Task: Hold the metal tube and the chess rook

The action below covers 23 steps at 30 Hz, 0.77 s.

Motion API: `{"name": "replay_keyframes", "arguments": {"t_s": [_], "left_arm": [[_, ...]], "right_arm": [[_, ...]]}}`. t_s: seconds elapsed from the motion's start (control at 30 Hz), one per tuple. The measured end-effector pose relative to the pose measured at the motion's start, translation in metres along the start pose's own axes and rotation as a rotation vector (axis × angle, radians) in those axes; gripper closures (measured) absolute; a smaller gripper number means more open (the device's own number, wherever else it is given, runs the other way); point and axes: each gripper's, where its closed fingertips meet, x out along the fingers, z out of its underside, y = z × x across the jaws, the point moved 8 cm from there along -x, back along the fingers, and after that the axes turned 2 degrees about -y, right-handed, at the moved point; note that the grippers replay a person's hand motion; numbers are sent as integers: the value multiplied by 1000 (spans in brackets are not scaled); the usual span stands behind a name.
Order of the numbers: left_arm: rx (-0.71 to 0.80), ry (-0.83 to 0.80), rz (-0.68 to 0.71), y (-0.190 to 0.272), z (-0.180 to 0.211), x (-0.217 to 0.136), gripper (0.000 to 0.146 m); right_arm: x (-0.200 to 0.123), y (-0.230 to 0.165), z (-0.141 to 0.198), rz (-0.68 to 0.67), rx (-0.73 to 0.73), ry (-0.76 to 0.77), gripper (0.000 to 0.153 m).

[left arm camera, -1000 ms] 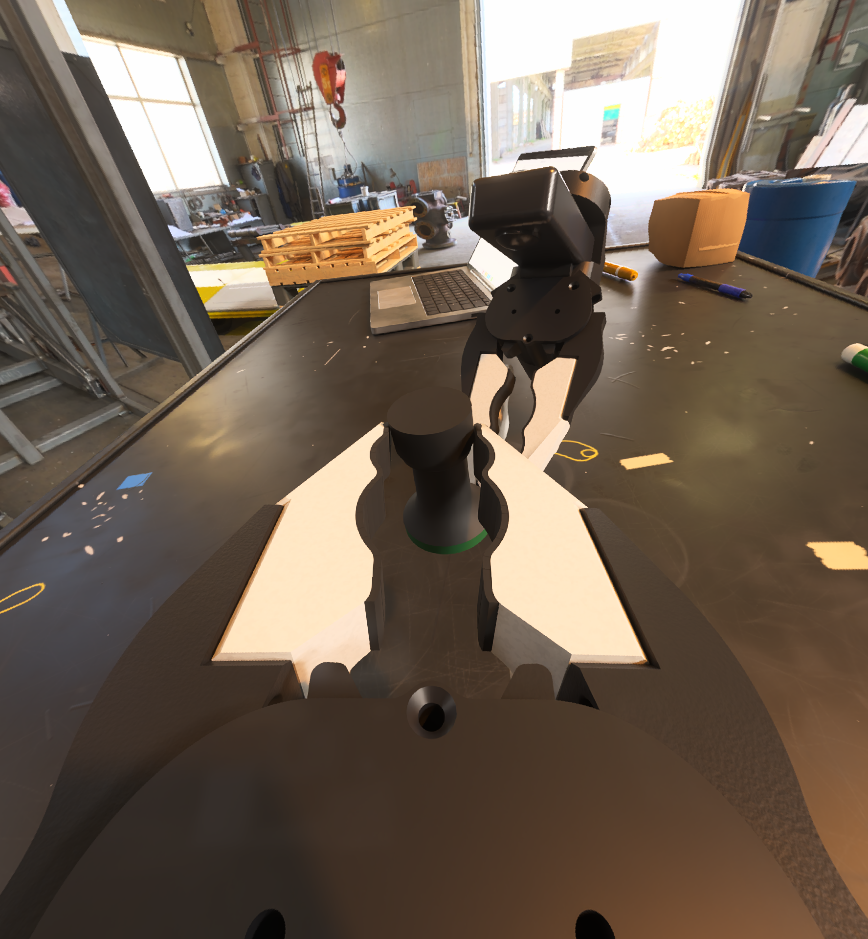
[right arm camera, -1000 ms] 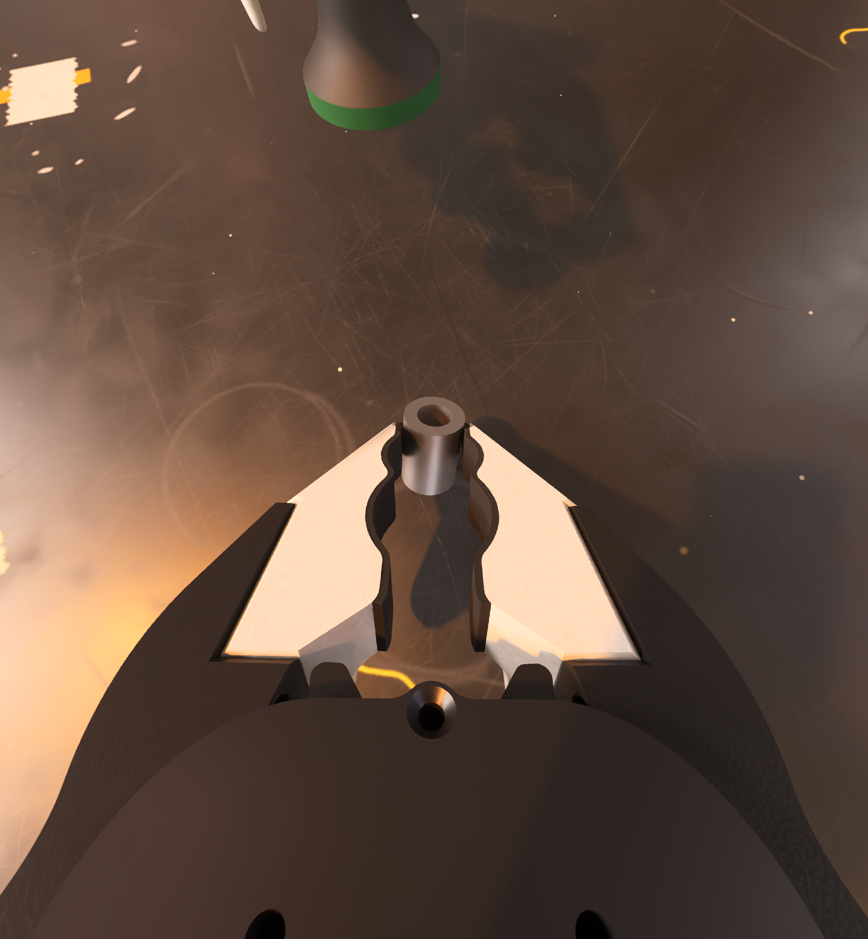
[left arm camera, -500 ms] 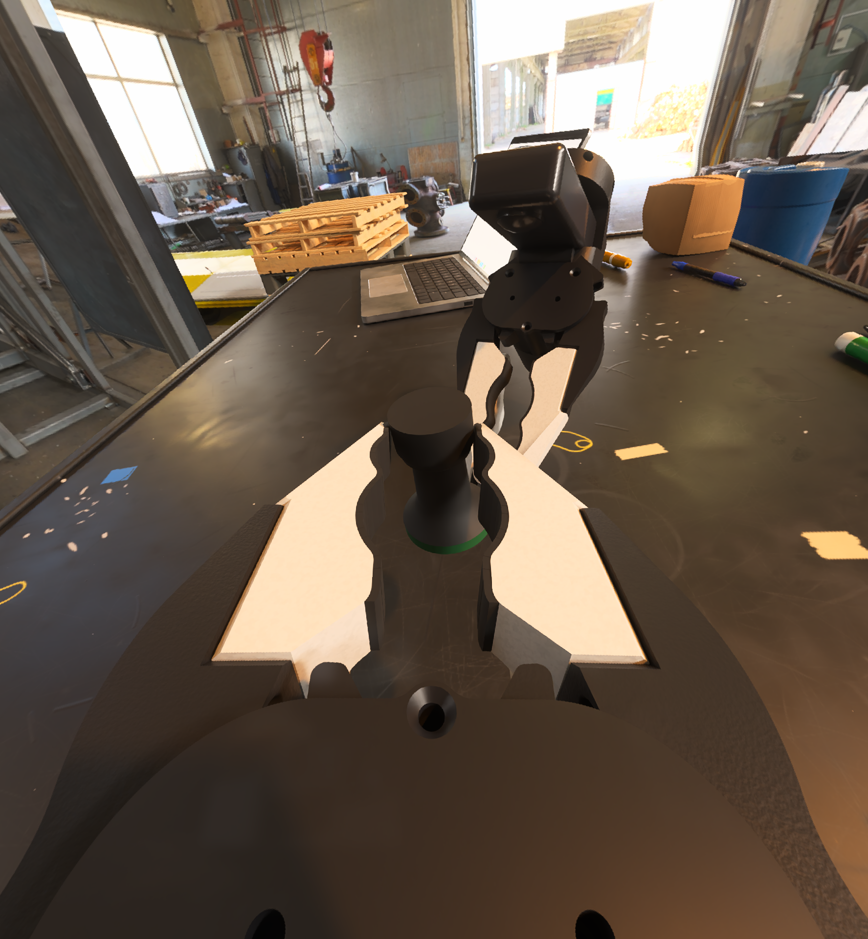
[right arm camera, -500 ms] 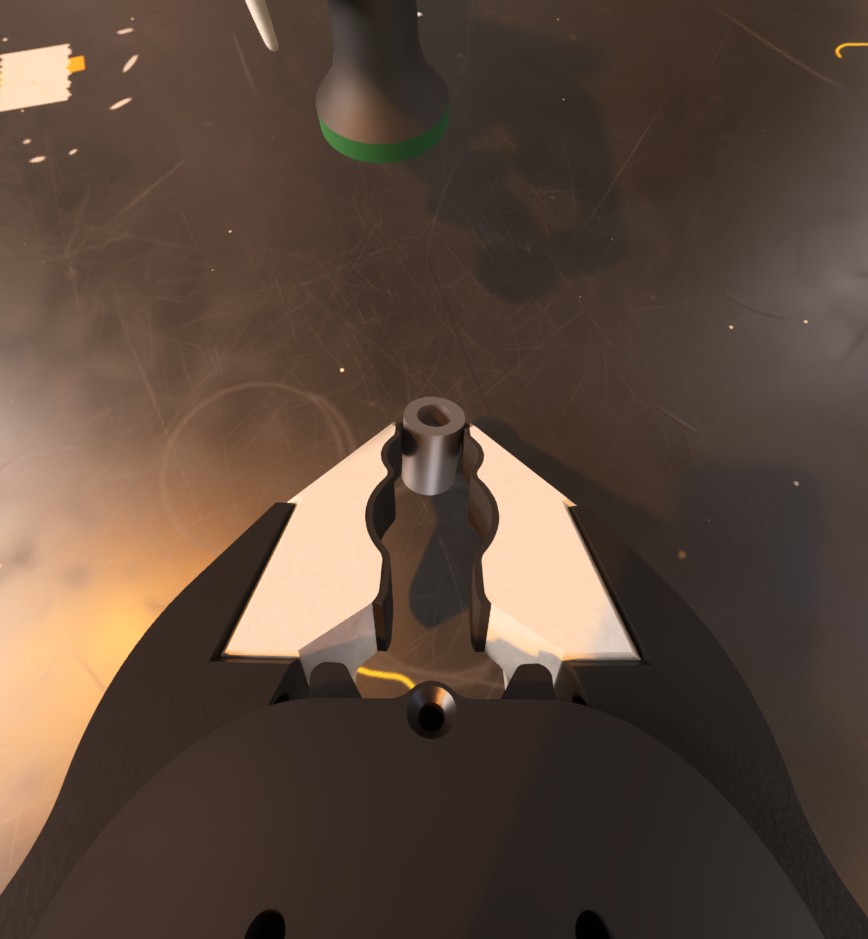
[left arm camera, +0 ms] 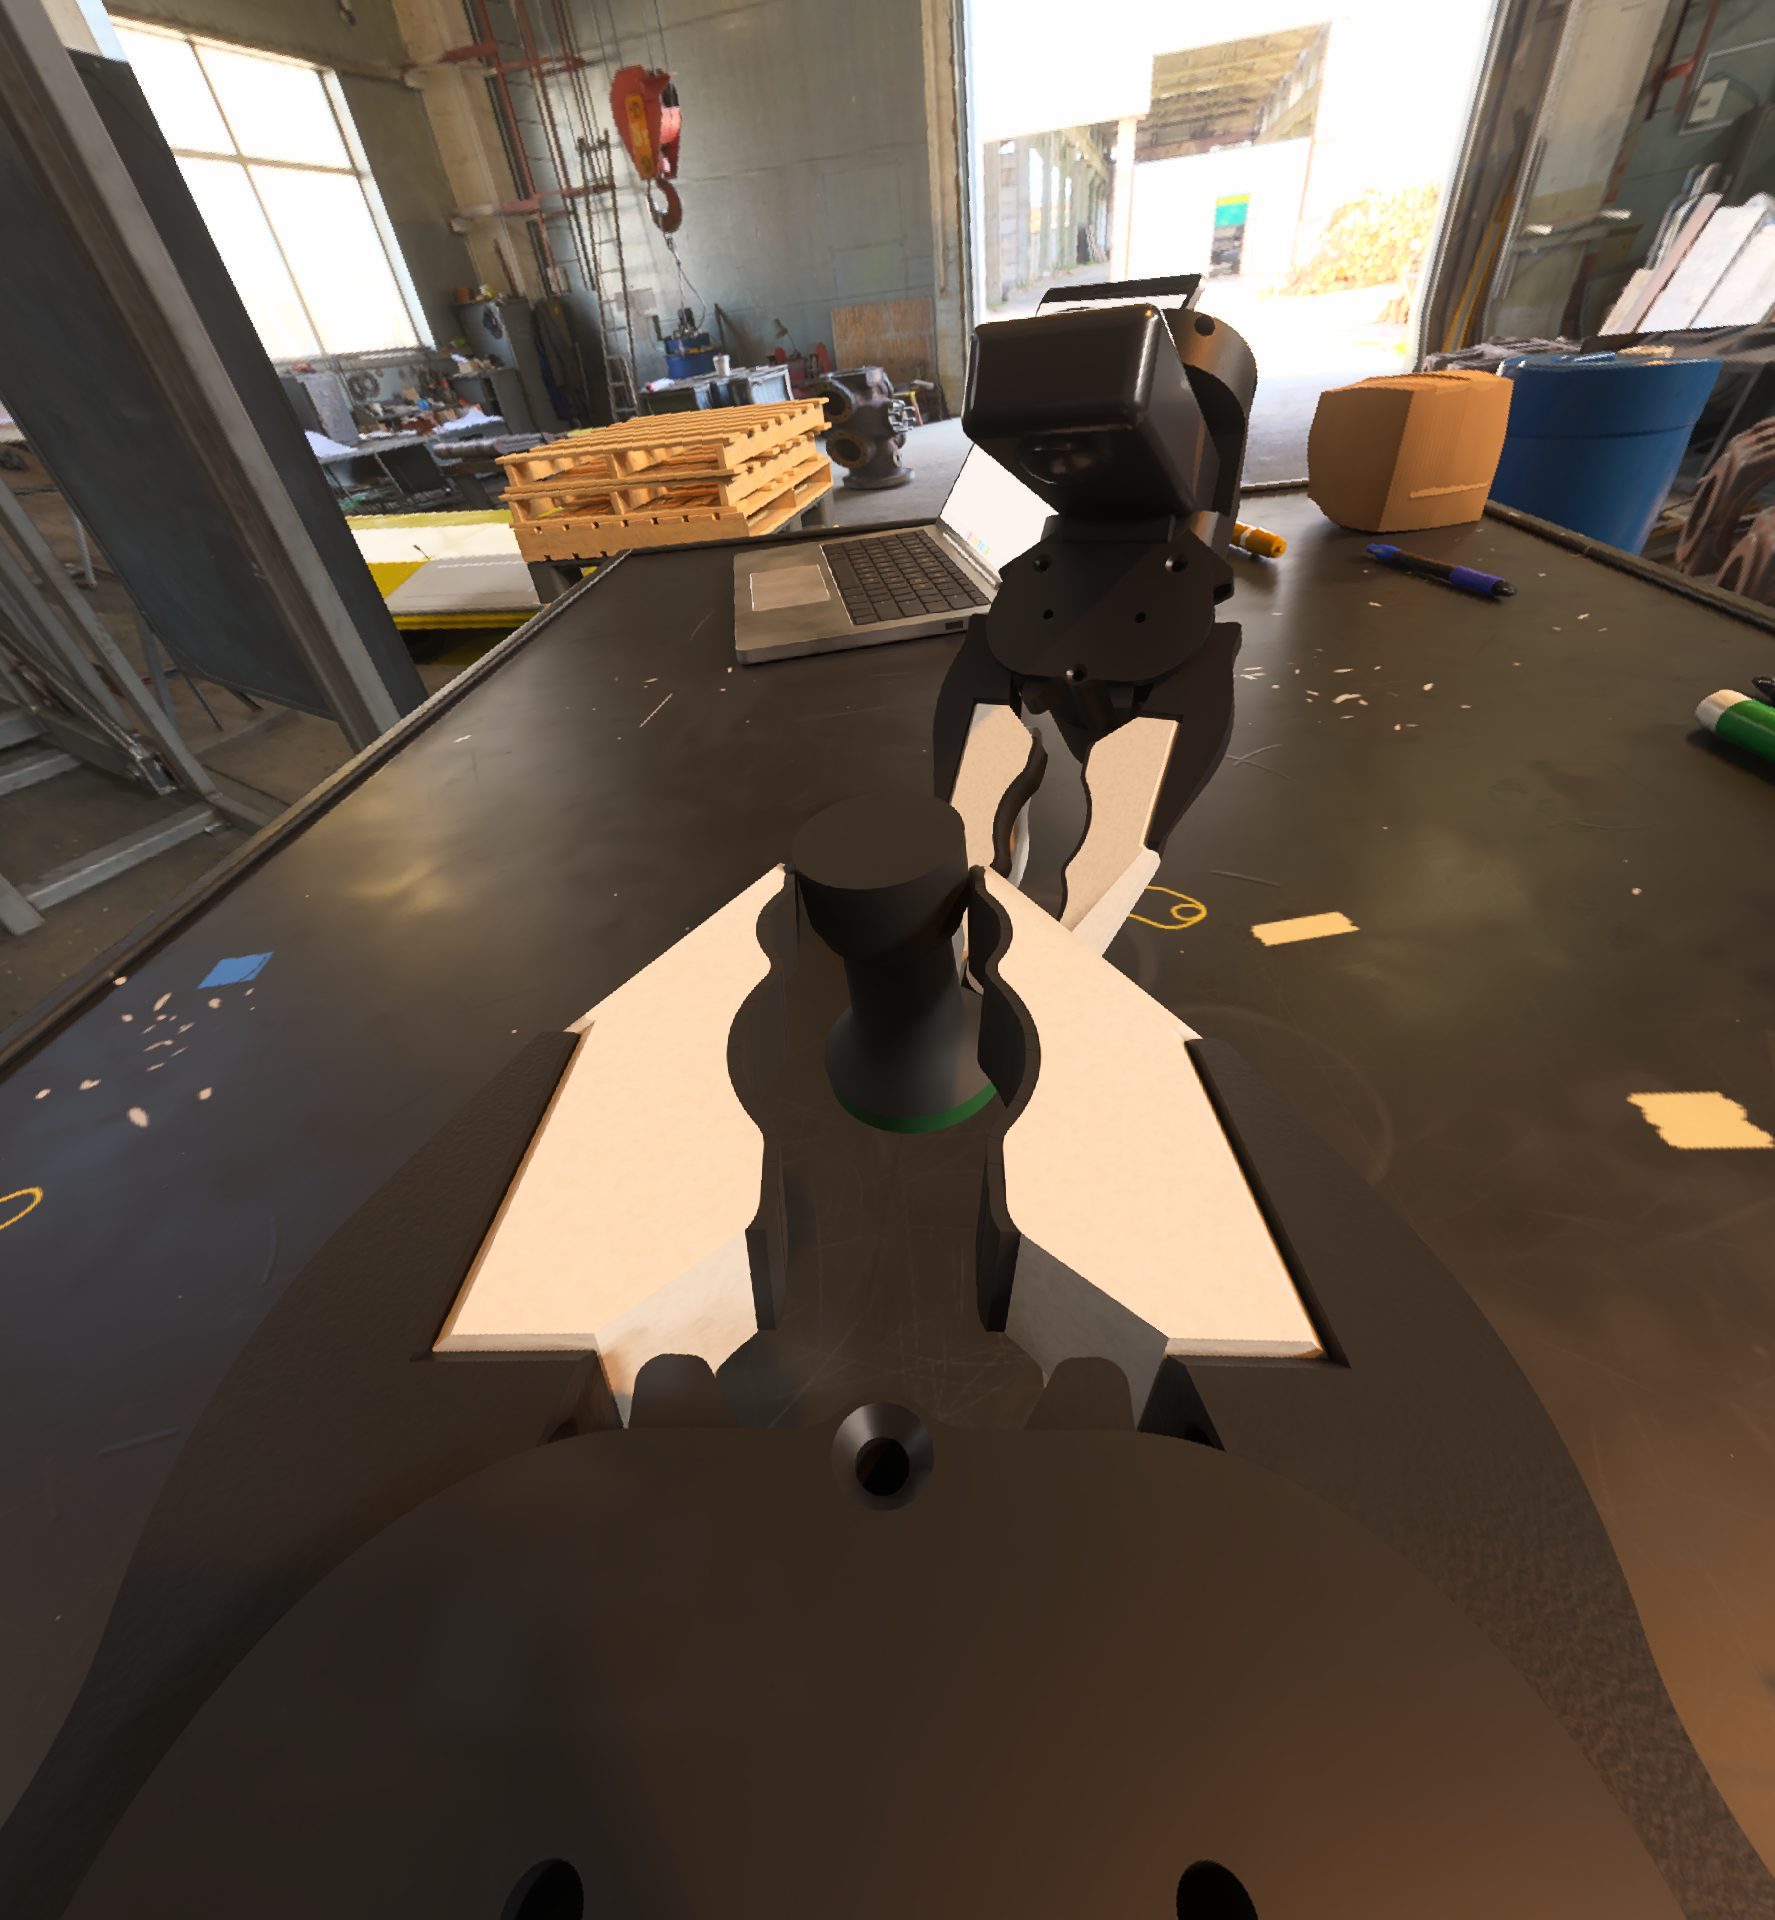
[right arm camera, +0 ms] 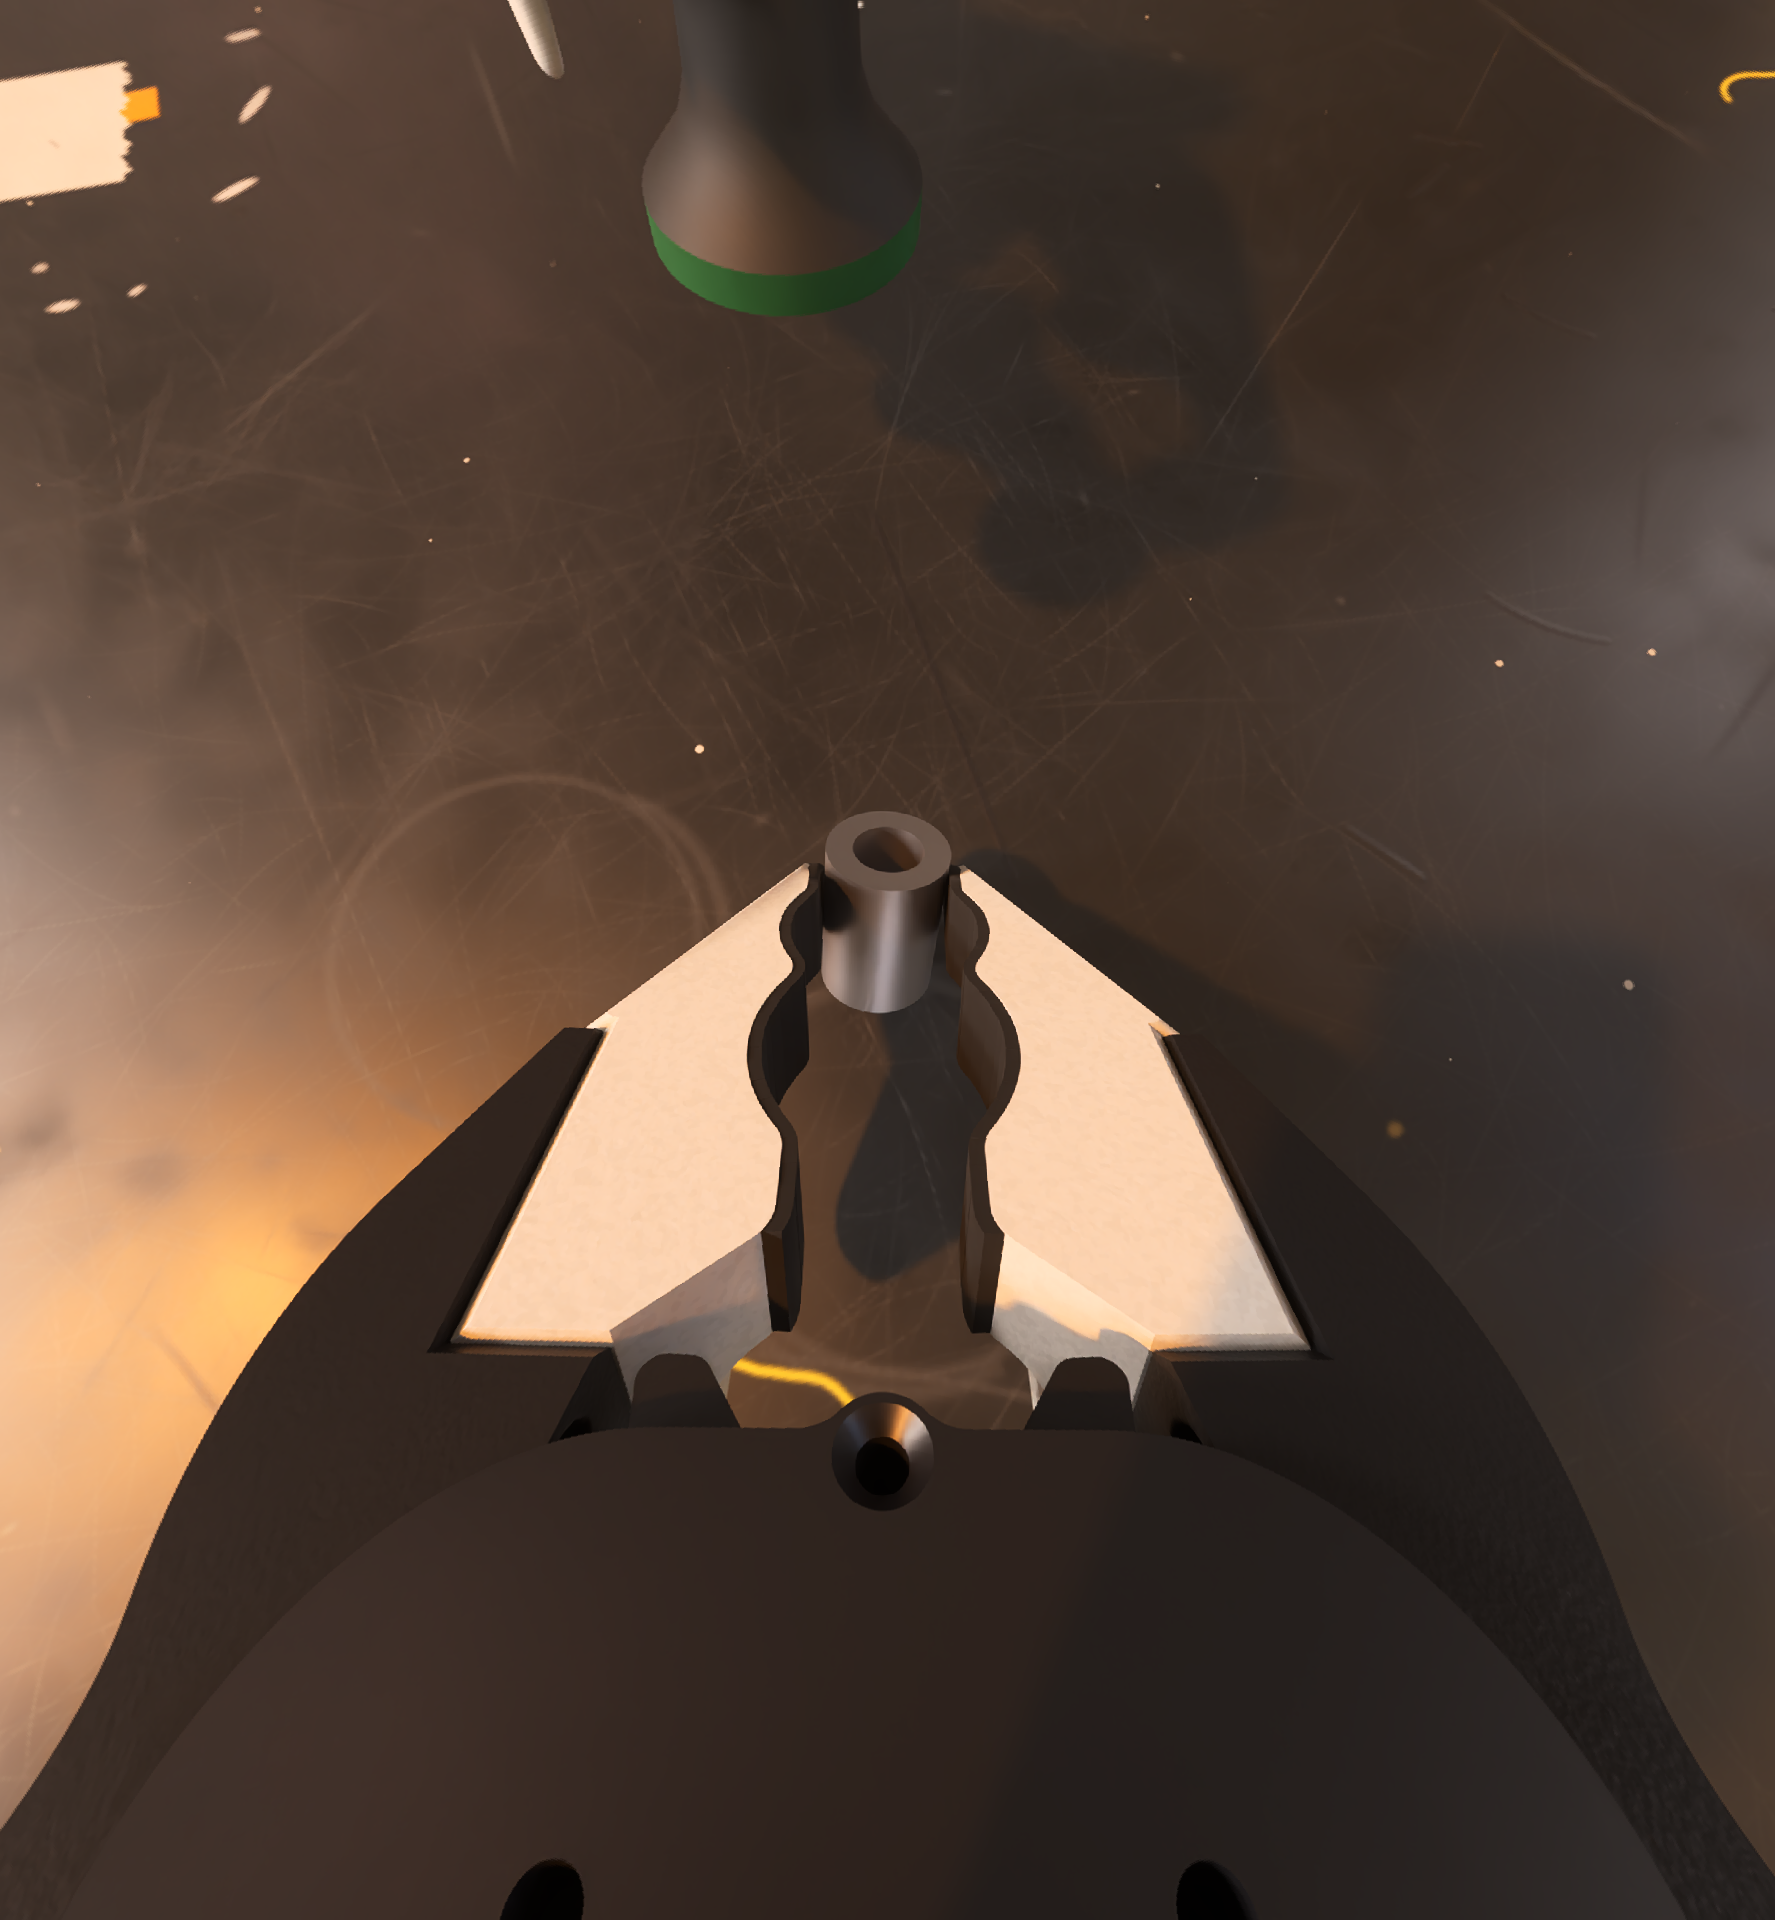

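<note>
Dark table [left arm camera: 467, 831]: laptop [left arm camera: 862, 592] behind right gripper [left arm camera: 1054, 831], w/ pens.

matt dark chess rook [left arm camera: 888, 987] with green felt-like base; smooth, shiny grey metal tube [right arm camera: 881, 914]; scratched, glossy black counter [right arm camera: 550, 582]; matt black claw [right arm camera: 883, 883] with pale paper-like pads [right arm camera: 654, 1143].

Counted on the dark table [left arm camera: 550, 790]: one chess rook [left arm camera: 888, 977], one metal tube [right arm camera: 881, 914], two claws [left arm camera: 883, 883] [right arm camera: 883, 873], one laptop [left arm camera: 862, 592], one cardboard box [left arm camera: 1408, 449], one blue pen [left arm camera: 1442, 571], one green marker [left arm camera: 1771, 732].
</note>
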Motion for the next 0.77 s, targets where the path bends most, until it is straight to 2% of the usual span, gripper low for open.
{"name": "replay_keyframes", "arguments": {"t_s": [0.2, 0.5, 0.77], "left_arm": [[-3, 1, -1, 0, 0, 0, 114], [-3, -8, -1, -1, 2, 1, 114], [-6, -11, 2, 0, 2, 1, 114]], "right_arm": [[0, -2, -3, 48, -16, -44, 130], [2, -15, -15, 184, -107, -212, 130], [4, -15, -17, 190, -105, -236, 130]]}}
